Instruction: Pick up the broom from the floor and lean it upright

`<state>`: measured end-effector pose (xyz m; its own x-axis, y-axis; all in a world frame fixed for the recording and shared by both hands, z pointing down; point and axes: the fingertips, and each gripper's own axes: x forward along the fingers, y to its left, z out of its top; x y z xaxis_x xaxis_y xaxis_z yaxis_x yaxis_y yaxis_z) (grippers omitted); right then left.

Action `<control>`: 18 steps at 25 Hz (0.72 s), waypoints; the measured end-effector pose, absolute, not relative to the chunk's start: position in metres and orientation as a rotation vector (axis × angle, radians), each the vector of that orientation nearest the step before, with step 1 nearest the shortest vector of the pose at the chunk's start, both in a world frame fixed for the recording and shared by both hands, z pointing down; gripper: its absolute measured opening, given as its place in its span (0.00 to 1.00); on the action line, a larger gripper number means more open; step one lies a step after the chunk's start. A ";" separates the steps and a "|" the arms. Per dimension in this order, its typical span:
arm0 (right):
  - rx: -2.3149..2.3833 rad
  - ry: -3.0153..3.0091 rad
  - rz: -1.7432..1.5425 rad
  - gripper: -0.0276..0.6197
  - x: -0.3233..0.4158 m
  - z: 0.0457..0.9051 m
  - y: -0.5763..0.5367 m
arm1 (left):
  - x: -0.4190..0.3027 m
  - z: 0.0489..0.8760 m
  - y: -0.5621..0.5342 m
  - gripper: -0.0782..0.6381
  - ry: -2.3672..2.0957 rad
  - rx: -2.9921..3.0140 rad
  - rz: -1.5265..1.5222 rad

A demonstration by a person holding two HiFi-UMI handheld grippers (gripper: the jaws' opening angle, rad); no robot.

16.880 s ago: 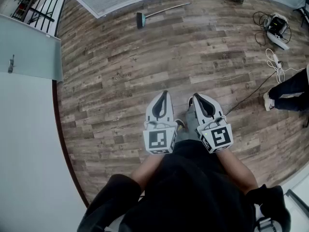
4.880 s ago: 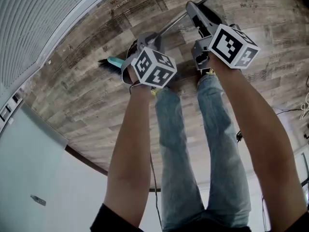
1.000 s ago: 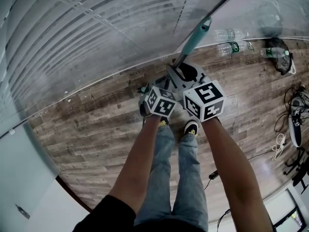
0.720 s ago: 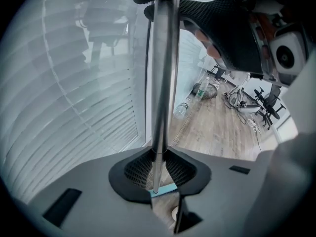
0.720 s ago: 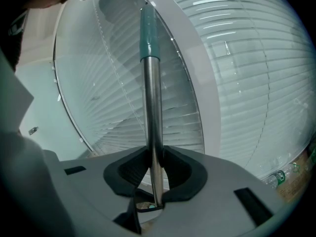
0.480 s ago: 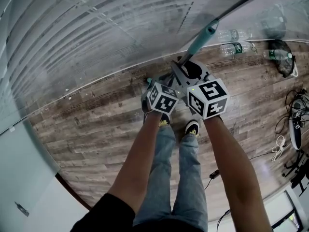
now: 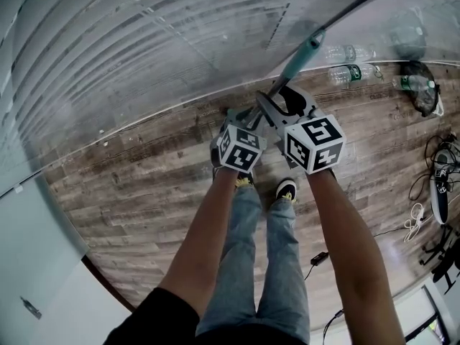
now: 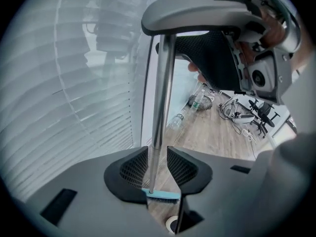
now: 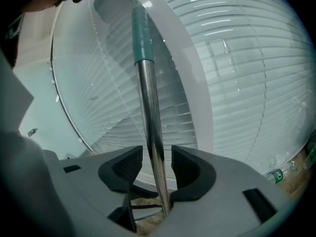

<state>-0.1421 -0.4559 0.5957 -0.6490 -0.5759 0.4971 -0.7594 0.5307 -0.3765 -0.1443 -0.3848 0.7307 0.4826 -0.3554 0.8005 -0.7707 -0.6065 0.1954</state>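
The broom stands upright against the glass wall, and its steel pole (image 7: 272, 90) with a teal grip (image 7: 304, 51) rises past both grippers. The left gripper view looks down the pole (image 8: 158, 93) to the teal broom head (image 8: 162, 194) on the floor. My left gripper (image 7: 241, 115) has the pole between its pads, low on the handle; its jaws are opening and a gap shows on one side. My right gripper (image 7: 279, 98) sits higher on the pole (image 9: 150, 112), below the teal grip (image 9: 140, 33). Its jaws are opening too, with gaps on both sides.
A glass wall with blinds (image 7: 144, 49) runs along the far edge of the wood floor. Plastic bottles (image 7: 348, 70) and a dark bag (image 7: 420, 92) lie at its foot on the right. Cables and a device (image 7: 440, 185) lie further right. The person's shoes (image 7: 286, 189) are below the grippers.
The right gripper's jaws have spread apart around the pole and the left's have eased a little. Both hands stay almost in place and the broom keeps standing.
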 end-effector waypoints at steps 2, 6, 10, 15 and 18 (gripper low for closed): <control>1.114 -2.457 0.819 0.33 -0.138 0.591 -0.454 | -0.147 0.723 -0.384 0.28 -0.939 2.185 0.985; 1.105 -2.455 0.791 0.35 -0.127 0.572 -0.446 | -0.154 0.699 -0.379 0.28 -0.966 2.194 0.981; 1.121 -2.442 0.760 0.35 -0.106 0.540 -0.430 | -0.171 0.657 -0.363 0.28 -1.008 2.202 0.924; 1.047 -2.508 0.678 0.35 -0.069 0.472 -0.380 | -0.195 0.553 -0.322 0.27 -1.092 2.279 0.708; 1.031 -2.603 0.614 0.35 -0.042 0.401 -0.347 | -0.197 0.461 -0.290 0.27 -1.153 2.385 0.592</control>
